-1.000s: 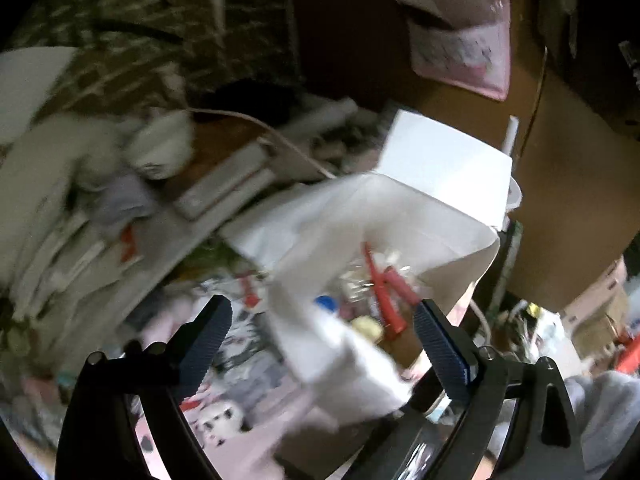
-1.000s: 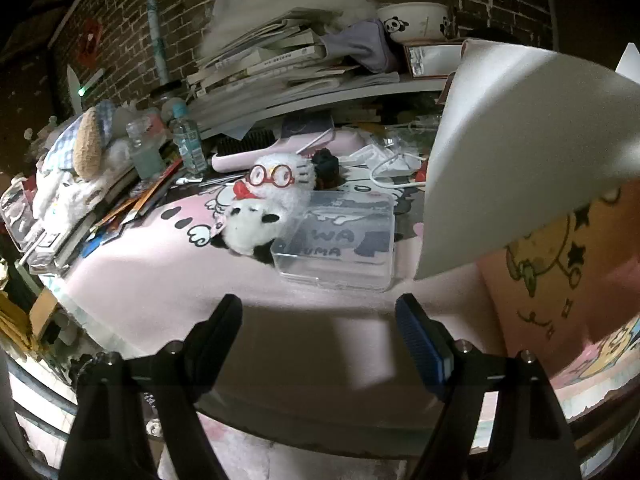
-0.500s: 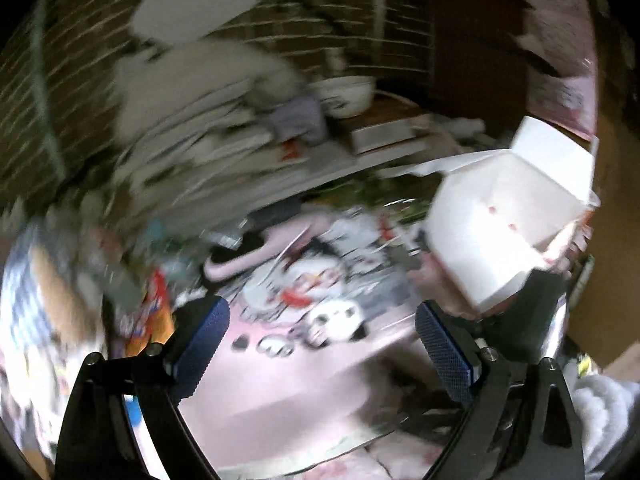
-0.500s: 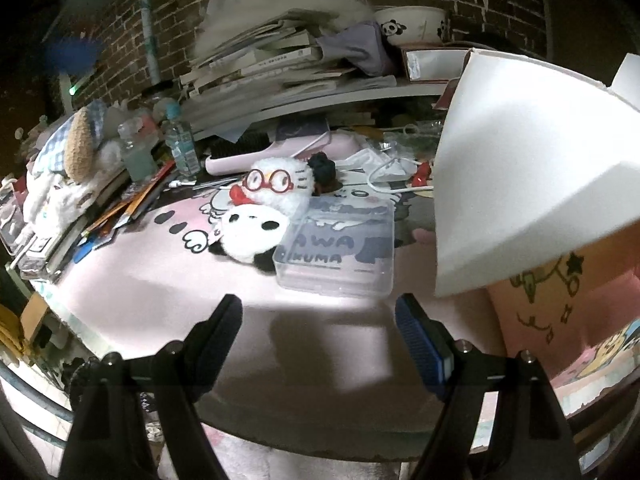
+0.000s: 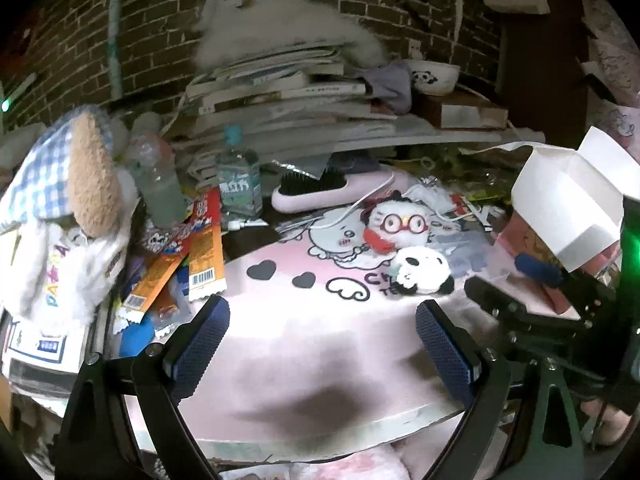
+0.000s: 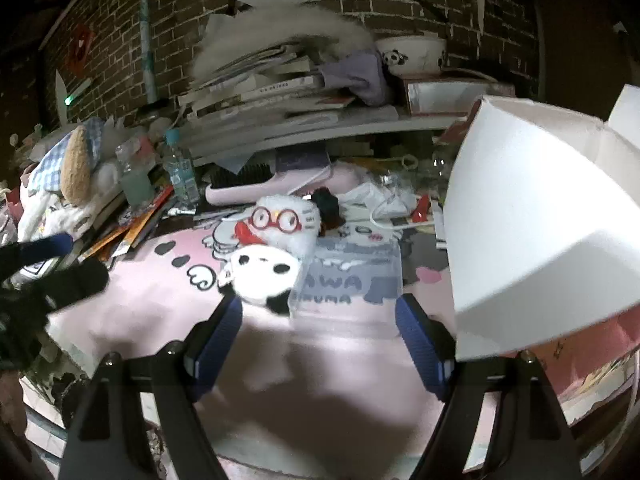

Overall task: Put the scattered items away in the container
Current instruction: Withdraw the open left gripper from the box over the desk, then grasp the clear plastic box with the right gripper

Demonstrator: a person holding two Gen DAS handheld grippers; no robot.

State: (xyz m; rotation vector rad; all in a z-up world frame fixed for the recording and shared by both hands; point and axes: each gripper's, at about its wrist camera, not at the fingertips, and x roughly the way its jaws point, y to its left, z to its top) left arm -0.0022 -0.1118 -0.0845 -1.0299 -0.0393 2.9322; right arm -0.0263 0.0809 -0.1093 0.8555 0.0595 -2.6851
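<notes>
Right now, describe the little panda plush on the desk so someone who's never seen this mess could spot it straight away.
Start at the pink cartoon desk mat in front of the book stack. Near its middle sit two small white plush toys, touching. The panda plush is the nearer, lower one, with black ears and eye patches; its neighbour, the other plush, wears round red glasses.

Left gripper (image 5: 322,346): black angular frame, two fingers, blue cross-hatched pads (image 5: 200,344), silver screws at finger joints. Right gripper (image 6: 318,338): same build, black arms, blue textured pads (image 6: 418,342), small round screws on frame. In left view, right gripper's body is black, bolted plates, green glow on its side. No sleeves, no cables visible.
</notes>
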